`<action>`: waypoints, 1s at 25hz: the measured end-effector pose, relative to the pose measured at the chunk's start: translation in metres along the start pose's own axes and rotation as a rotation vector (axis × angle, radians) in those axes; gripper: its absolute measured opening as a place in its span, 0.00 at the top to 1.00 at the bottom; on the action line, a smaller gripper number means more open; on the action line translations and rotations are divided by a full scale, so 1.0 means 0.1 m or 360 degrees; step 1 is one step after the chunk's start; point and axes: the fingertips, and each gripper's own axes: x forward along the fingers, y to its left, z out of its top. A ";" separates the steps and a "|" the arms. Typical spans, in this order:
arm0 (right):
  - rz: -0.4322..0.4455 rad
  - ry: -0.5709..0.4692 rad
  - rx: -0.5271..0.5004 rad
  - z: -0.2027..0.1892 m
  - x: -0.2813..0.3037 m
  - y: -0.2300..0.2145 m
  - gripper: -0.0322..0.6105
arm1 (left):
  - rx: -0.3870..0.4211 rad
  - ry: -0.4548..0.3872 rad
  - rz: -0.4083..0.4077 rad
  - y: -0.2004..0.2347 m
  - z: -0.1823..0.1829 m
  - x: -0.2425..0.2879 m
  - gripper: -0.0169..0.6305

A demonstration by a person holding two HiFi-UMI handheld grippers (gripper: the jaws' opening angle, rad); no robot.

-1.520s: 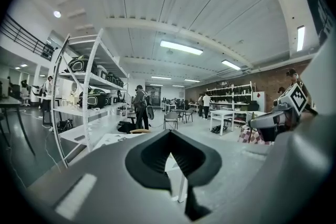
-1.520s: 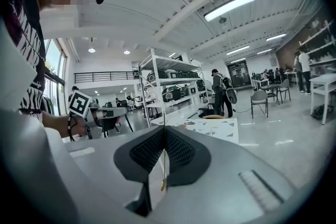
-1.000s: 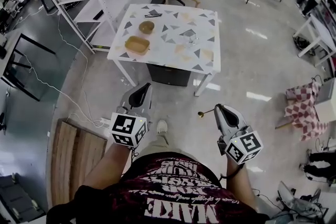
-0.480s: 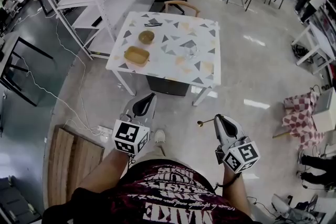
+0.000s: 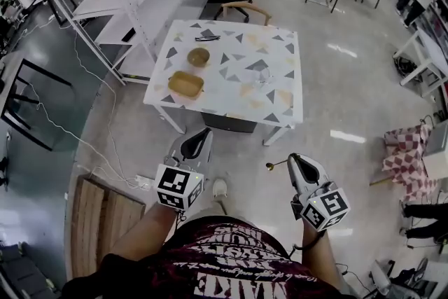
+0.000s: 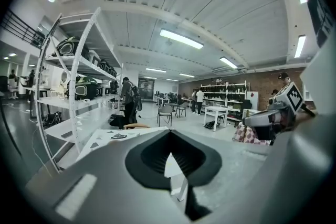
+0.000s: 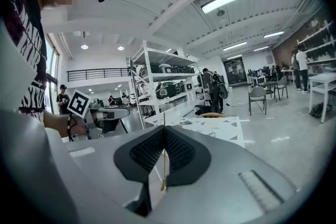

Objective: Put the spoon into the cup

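My right gripper [image 5: 295,163] is shut on a thin gold spoon [image 5: 270,165], whose small bowl sticks out to the left over the floor. In the right gripper view the spoon's handle [image 7: 164,161] runs as a fine line between the closed jaws of the right gripper [image 7: 164,131]. My left gripper [image 5: 201,142] is shut with nothing in it, as the left gripper view [image 6: 169,132] also shows. Both grippers are held over the floor, short of the white triangle-patterned table [image 5: 280,59]. A clear cup [image 5: 259,71] shows faintly near the table's middle.
On the table's left part sit a brown bowl [image 5: 198,57], a tan tray [image 5: 185,84] and a small black item [image 5: 206,38]. A dark box [image 5: 227,122] stands under the table, a wooden chair [image 5: 241,9] behind it, shelving [image 5: 105,3] to the left.
The table has come nearer and lower in the head view as the person walks toward it. Both grippers stay shut, the spoon still in the right one.
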 end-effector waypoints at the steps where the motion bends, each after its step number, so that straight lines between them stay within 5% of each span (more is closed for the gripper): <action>1: 0.0005 0.0005 -0.0001 0.00 0.06 -0.01 0.90 | -0.0005 0.0004 0.0002 0.05 -0.01 0.04 0.97; 25: -0.0007 0.0065 -0.0006 0.31 0.96 -0.39 0.90 | -0.0026 0.0038 -0.0087 0.55 0.16 0.93 0.97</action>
